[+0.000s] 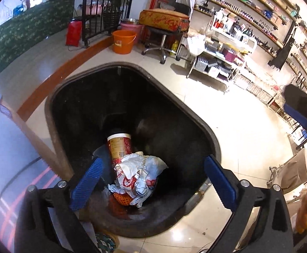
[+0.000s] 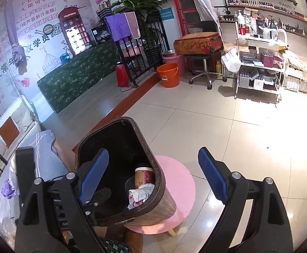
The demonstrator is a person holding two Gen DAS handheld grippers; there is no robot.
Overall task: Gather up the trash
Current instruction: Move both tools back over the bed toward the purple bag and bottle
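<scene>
Left gripper (image 1: pixel 151 181) wide open, empty, above bin (image 1: pixel 54 97). Right gripper (image 2: pixel 153 175) wide open, empty. Crumpled wrapper (image 1: pixel 138 175) in bin, near side: light, soft, grab by bunched folds. Beyond it, paper cup (image 1: pixel 119 145), probably light, crushable; grip mid-body gently.

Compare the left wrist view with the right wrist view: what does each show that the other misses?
Only the left wrist view shows the orange mesh scrap at the bin's bottom. Only the right shows the round pink stool beside the bin and the bin's wood-grain outer wall. Both show the dark bin, the red paper cup and the crumpled white wrapper inside, plus the orange bucket.
</scene>
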